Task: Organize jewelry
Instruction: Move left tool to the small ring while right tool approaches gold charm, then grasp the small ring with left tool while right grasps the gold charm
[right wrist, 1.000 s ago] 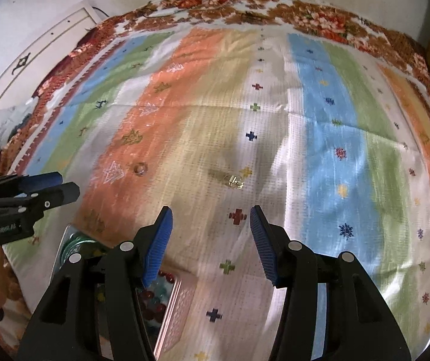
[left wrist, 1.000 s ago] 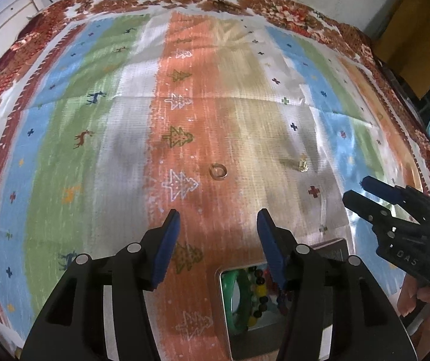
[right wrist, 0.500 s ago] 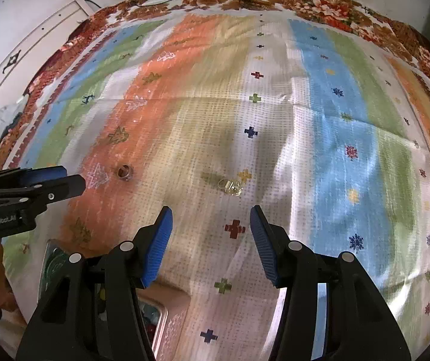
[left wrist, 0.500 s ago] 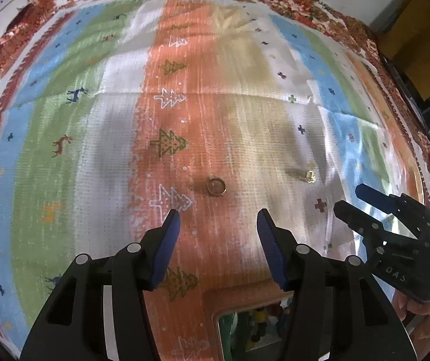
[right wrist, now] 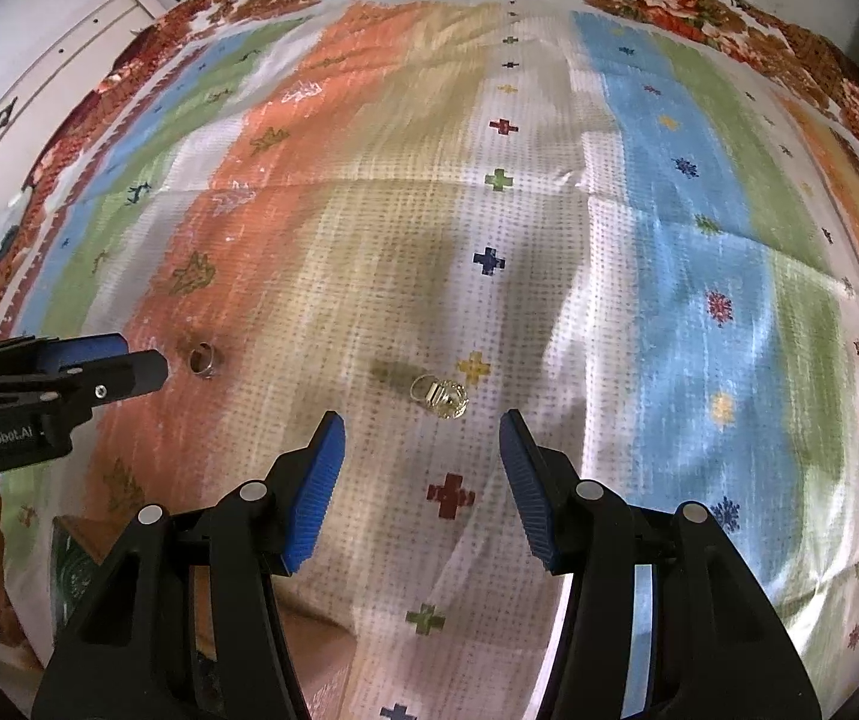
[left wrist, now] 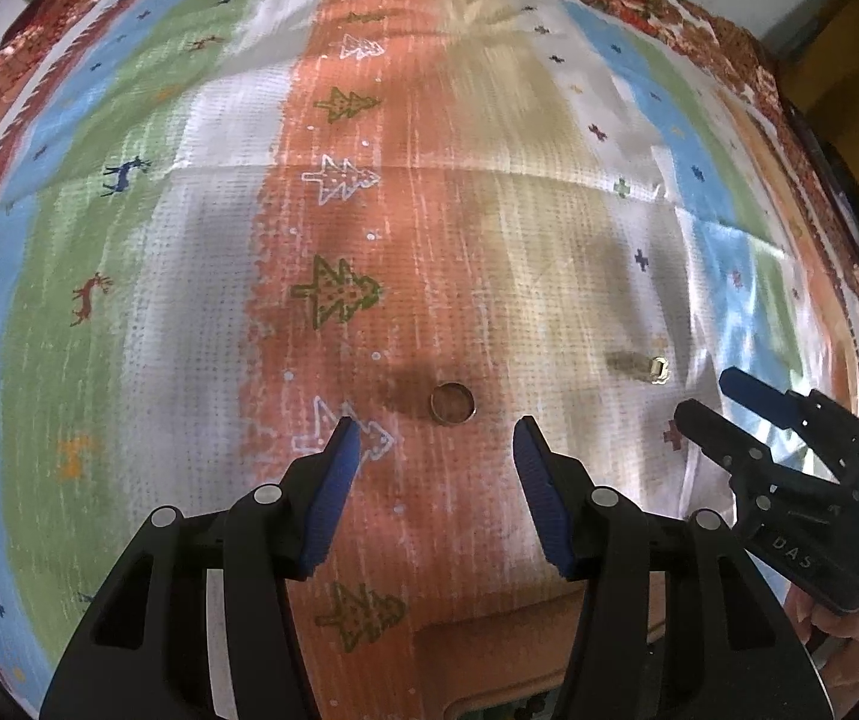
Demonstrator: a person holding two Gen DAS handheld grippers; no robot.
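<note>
Left wrist view looks steeply down on a striped cloth printed with trees, deer and small crosses. The left gripper stands with its blue-padded jaws apart and nothing between them. Just beyond its tips, on the orange stripe, lies a plain gold band ring, untouched. Well to the right, on the pale stripe, a smaller gold ring with a stone lies on its side. The right gripper enters from the right edge, a person's fingers showing beneath it. At the near edge is the tan rim of a jewelry box, mostly hidden behind the gripper body.

From the right wrist, the right gripper also has its jaws apart and empty, the stone ring lying just beyond the gap and clear of both pads. Here its faceted stone shows plainly. The band ring sits far left, beside the left gripper. Nothing lies between either gripper and its ring. Only this view shows a white panelled door past the cloth's left edge.
</note>
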